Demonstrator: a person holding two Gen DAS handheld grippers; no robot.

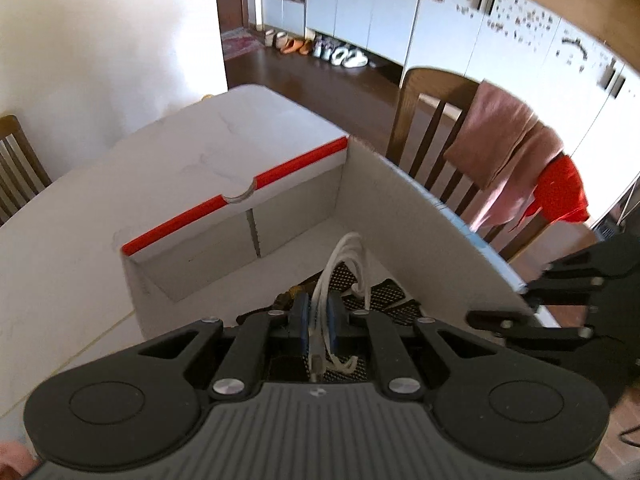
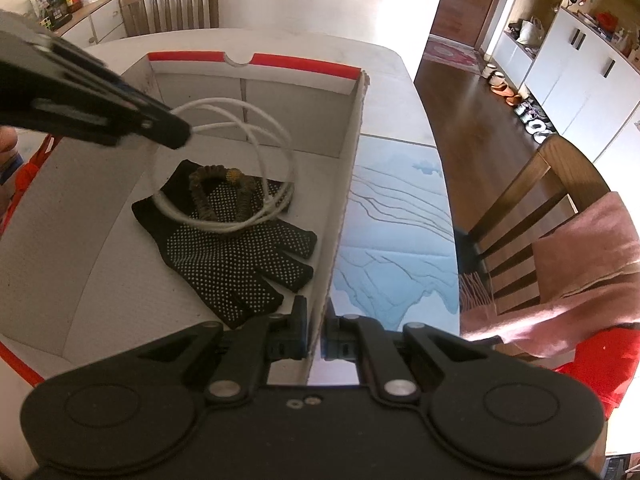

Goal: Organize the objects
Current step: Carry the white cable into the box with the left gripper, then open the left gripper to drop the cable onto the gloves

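An open white cardboard box with a red rim (image 2: 288, 62) stands on the table; it also shows in the left wrist view (image 1: 240, 192). On its floor lie a black dotted glove (image 2: 236, 256) and a brownish elastic band (image 2: 218, 184). My left gripper (image 1: 319, 312) is shut on a coiled white cable (image 1: 344, 264) and holds it inside the box above the glove (image 1: 384, 300); the cable (image 2: 248, 168) hangs from that gripper (image 2: 184, 132) in the right wrist view. My right gripper (image 2: 316, 324) is shut on the box's right wall (image 2: 344, 200) near its front corner.
A light blue patterned mat (image 2: 396, 232) lies on the white table (image 1: 80, 216) right of the box. A wooden chair with pink and red cloths (image 1: 508, 148) stands at the table's right side. Another chair (image 2: 172, 4) stands at the far end.
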